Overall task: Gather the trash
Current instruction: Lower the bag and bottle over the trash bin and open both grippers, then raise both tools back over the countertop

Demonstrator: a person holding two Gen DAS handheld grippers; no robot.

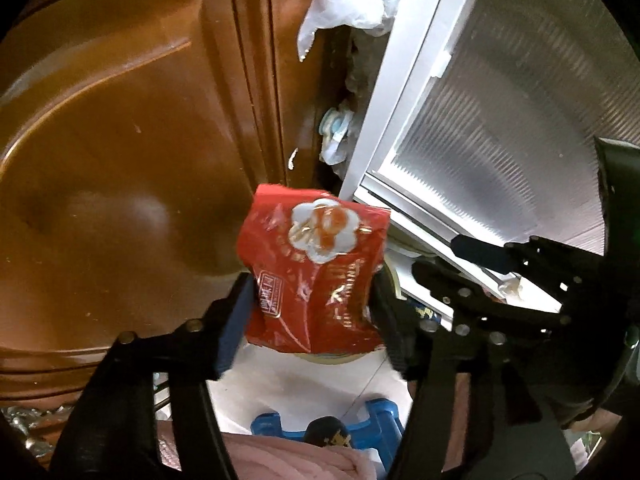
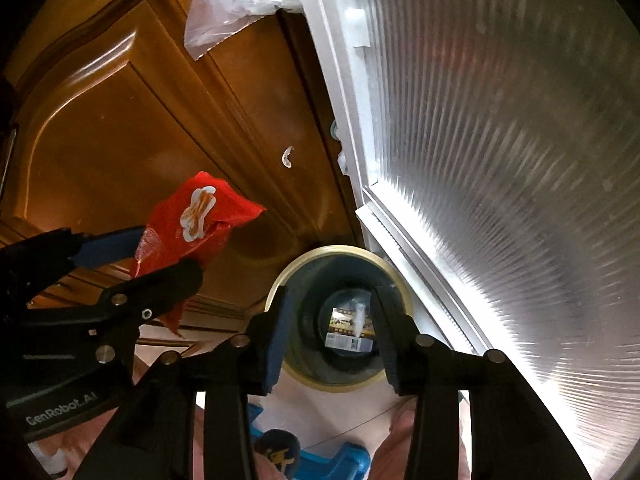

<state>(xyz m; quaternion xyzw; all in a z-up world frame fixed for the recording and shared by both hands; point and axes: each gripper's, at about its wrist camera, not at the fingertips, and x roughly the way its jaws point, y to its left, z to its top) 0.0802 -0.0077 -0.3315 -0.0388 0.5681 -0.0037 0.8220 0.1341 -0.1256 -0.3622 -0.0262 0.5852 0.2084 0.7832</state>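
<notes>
Red snack wrapper (image 1: 316, 268) sits between the fingers of the left claw (image 1: 310, 320), which stand apart; whether the pads press on it cannot be told. It hangs before the brown wooden door (image 1: 120, 160), beside the bin (image 2: 340, 320). Right claw (image 2: 332, 344) is partly open and empty, directly above the bin's mouth; a printed packet (image 2: 350, 330) lies at its bottom.

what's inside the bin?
In the right wrist view, the bin holds a printed packet at the bottom with a small clear plastic piece on it. The right tongs hide both sides.
</notes>
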